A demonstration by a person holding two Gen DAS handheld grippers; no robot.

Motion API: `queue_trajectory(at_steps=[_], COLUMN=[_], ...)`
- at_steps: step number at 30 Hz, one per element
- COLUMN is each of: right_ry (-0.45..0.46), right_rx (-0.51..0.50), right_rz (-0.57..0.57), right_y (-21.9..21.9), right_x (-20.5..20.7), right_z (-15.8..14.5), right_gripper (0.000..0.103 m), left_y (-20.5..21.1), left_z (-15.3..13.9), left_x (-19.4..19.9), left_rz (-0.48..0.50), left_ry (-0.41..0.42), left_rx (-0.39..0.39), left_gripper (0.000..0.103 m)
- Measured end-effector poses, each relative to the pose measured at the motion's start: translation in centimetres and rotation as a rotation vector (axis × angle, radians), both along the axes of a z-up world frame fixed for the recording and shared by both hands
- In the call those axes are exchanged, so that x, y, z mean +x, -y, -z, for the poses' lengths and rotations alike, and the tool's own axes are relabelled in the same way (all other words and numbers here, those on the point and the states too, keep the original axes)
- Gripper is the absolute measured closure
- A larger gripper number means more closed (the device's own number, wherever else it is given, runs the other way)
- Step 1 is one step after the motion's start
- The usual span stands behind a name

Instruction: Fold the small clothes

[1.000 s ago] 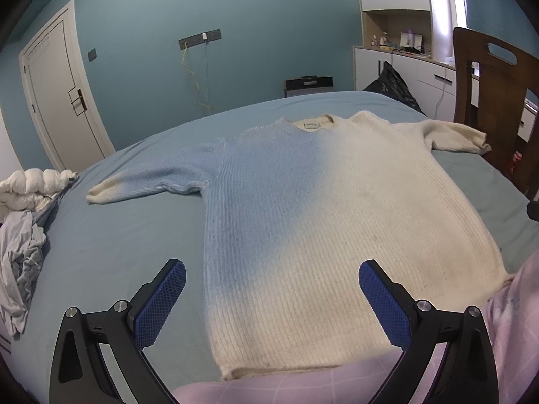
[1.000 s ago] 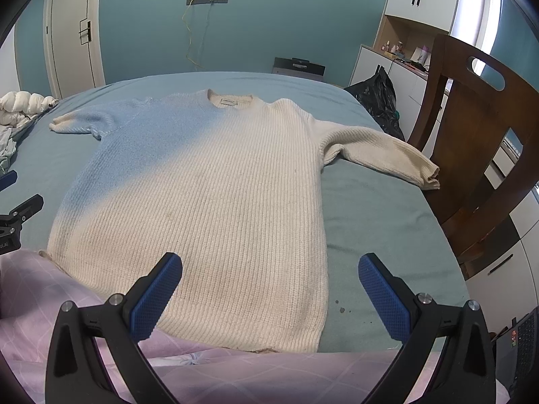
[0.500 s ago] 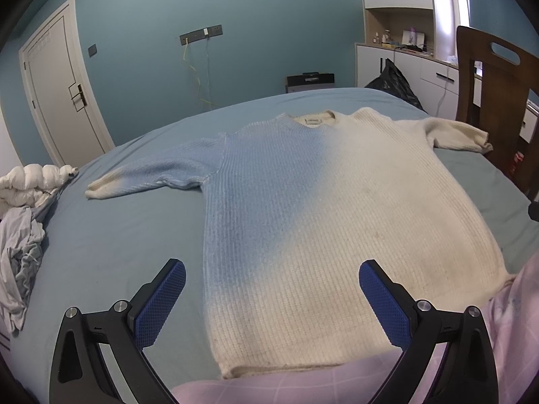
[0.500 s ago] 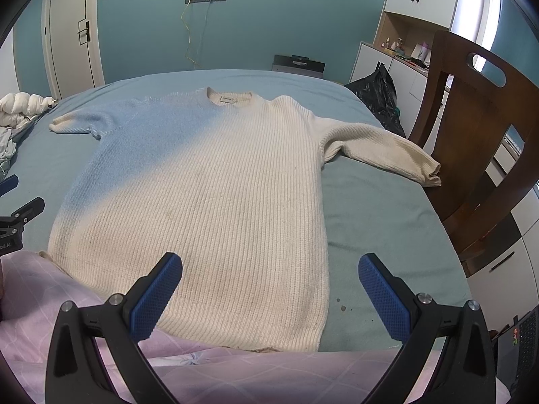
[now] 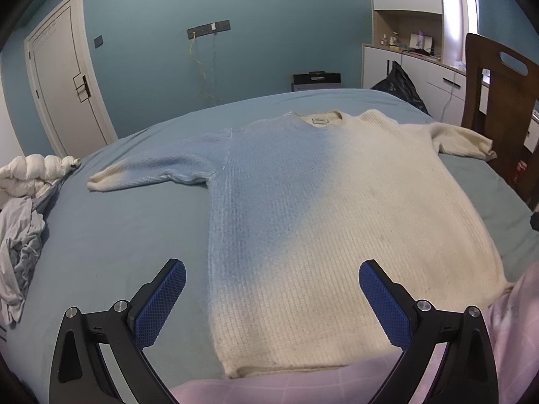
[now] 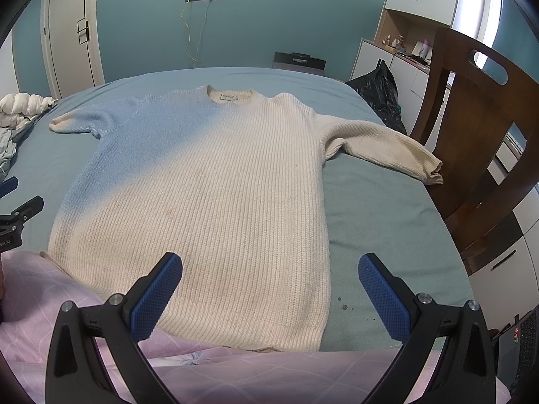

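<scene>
One neck label [image 6: 229, 97] on the sweater [image 6: 209, 202], its writing unreadable.

Open teal bedsheet [image 5: 111, 235] lies at left of the left wrist frame; a crumpled grey-and-white clothes heap [image 5: 23, 222] blocks its far-left edge. In the right wrist frame, a dark wooden chair [image 6: 478, 134] crowds the right edge, a black plastic bag [image 6: 380, 91] beyond it.

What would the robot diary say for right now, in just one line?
stage: before first fold | sweater: flat on bed, sleeves out | left gripper: open, empty | right gripper: open, empty
</scene>
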State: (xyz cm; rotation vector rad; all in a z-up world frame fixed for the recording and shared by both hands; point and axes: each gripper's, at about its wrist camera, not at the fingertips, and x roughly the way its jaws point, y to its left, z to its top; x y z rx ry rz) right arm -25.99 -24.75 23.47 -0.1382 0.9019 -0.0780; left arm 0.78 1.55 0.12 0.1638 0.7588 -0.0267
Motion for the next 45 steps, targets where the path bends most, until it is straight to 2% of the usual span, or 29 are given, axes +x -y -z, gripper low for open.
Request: queue_trajectory(at_steps=[5, 7, 10, 13, 18, 20, 23, 27, 30, 33, 36, 39, 42, 44, 45], right_ry=[-0.001, -0.006, -0.017, -0.025, -0.055, -0.07, -0.091, -0.088, -0.071, -0.088, -0.091, -0.07, -0.058, -0.066, -0.065], right_rx=[0.019, 0.032, 0.047, 0.061, 0.099, 0.129, 0.183, 0.249, 0.41, 0.576, 0.686, 0.748, 0.757, 0.678, 0.602], right_rz=[0.003, 0.006, 0.011, 0.017, 0.033, 0.051, 0.072, 0.109, 0.133, 0.223, 0.351, 0.527, 0.617, 0.675, 0.714], right_y=[0.3, 0.5, 0.7, 0.9, 1.7, 2.3, 3.1, 4.5, 7.7, 12.8, 19.3, 26.8, 30.9, 33.0, 34.1], right_x=[0.0, 0.1, 0.3, 0.5, 0.8, 1.2, 1.6, 1.5, 1.4, 2.7, 5.5, 8.9, 11.8, 14.3, 16.1], right_z=[0.0, 0.1, 0.3, 0.3, 0.5, 0.7, 0.9, 0.4, -1.2, -1.6, -0.6, 2.6, 5.5, 7.2, 8.0], right_gripper=[0.001, 0.001, 0.001, 0.001, 0.001, 0.001, 0.001, 0.001, 0.001, 0.001, 0.001, 0.001, 0.001, 0.001, 0.001], left_y=[-0.4, -0.7, -1.2, -1.7, -2.9, -3.0, -2.7, -2.3, -2.1, -1.9, -1.7, -1.7, -1.5, -1.2, -1.1], left_z=[-2.6, -3.8, -4.5, -2.8, 1.1, 2.3, 2.4, 1.8, 1.4, 1.1, 1.1, 1.3, 1.9, 2.4, 2.7], left_x=[2.7, 4.1, 6.4, 7.7, 6.3, 6.3, 6.8, 7.0, 6.5, 6.4, 6.7, 6.9, 7.5, 7.8, 8.1], left_rz=[-0.022, -0.03, -0.058, -0.093, -0.117, -0.12, -0.126, -0.13, -0.122, -0.11, -0.104, -0.101, -0.098, -0.094, -0.092], left_ry=[0.04, 0.066, 0.074, 0.05, 0.005, -0.041, -0.064, -0.025, 0.011, 0.028, 0.021, 0.016, 0.0, -0.016, -0.028], left_rx=[0.074, 0.071, 0.023, -0.011, -0.004, 0.01, -0.003, -0.038, -0.033, -0.022, -0.023, -0.025, -0.015, -0.01, -0.008], left_gripper=[0.0, 0.0, 0.0, 0.0, 0.0, 0.0, 0.0, 0.0, 0.0, 0.0, 0.0, 0.0, 0.0, 0.0, 0.0])
